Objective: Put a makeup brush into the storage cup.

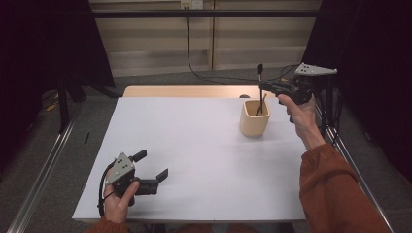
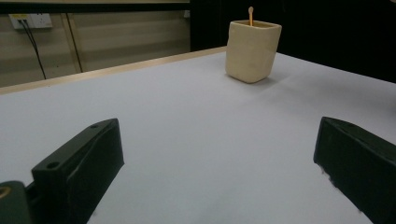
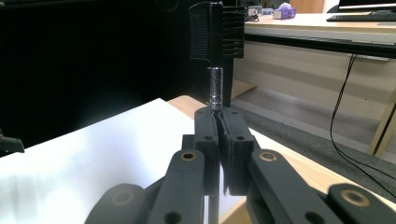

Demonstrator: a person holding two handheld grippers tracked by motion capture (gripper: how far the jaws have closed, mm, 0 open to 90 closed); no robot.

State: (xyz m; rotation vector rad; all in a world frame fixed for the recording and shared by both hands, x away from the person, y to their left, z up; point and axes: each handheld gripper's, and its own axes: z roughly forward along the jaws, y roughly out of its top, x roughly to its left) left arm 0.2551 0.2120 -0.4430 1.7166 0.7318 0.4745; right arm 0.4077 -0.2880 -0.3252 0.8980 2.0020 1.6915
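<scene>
Right gripper view: brush [image 3: 216,56] between right gripper [image 3: 219,126] jaws

Before you stands a table [image 1: 194,160] with a white top and a wooden far edge. A beige cup [image 1: 254,118] sits on it at the far right, upright, well apart from the near edge.

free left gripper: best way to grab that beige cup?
Take the beige cup by its flat side walls, low and level from the near side. It stands upright, squarish, clear table around it. A stick pokes above the rim, so avoid a top grasp. Left gripper is open.
</scene>
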